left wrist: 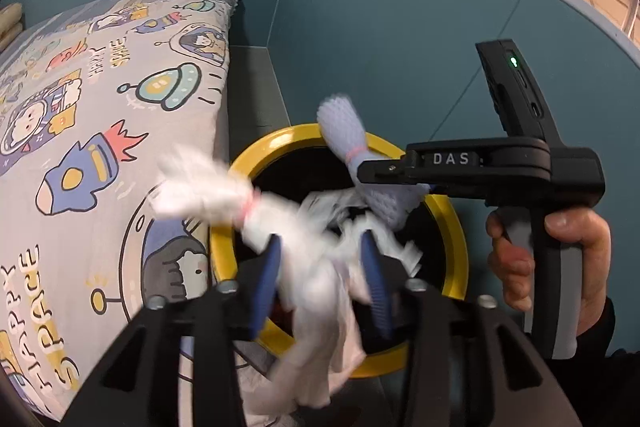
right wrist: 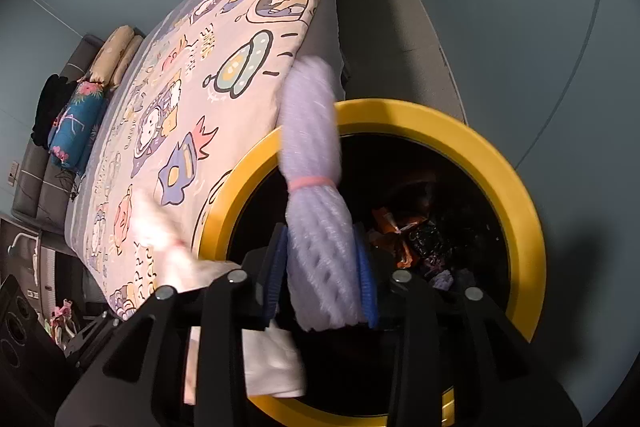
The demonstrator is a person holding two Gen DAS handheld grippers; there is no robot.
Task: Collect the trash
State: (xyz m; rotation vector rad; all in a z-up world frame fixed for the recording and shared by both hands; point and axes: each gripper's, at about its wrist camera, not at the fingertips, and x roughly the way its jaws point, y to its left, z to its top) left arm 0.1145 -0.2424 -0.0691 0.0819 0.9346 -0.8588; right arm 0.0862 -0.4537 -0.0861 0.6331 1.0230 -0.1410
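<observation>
A round bin with a yellow rim (left wrist: 452,227) (right wrist: 520,187) stands on the floor beside the bed. My left gripper (left wrist: 320,267) hangs over its mouth. A blurred white crumpled paper bundle (left wrist: 280,215) tied with a pink band sits loosely between its parted blue pads, so the gripper is open. That white bundle (right wrist: 272,359) also shows low in the right wrist view. My right gripper (right wrist: 322,275) (left wrist: 380,179) is over the bin too. Both its pads are against a lilac foam net roll (right wrist: 316,227) (left wrist: 344,131) that is bound with a pink band and sticks up above them.
A bed with a cartoon space sheet (left wrist: 100,147) (right wrist: 180,107) borders the bin on the left, with pillows (right wrist: 116,55) at its far end. Orange and dark wrappers (right wrist: 408,235) lie inside the bin. A person's hand (left wrist: 560,247) holds the right gripper's handle. Teal walls stand behind.
</observation>
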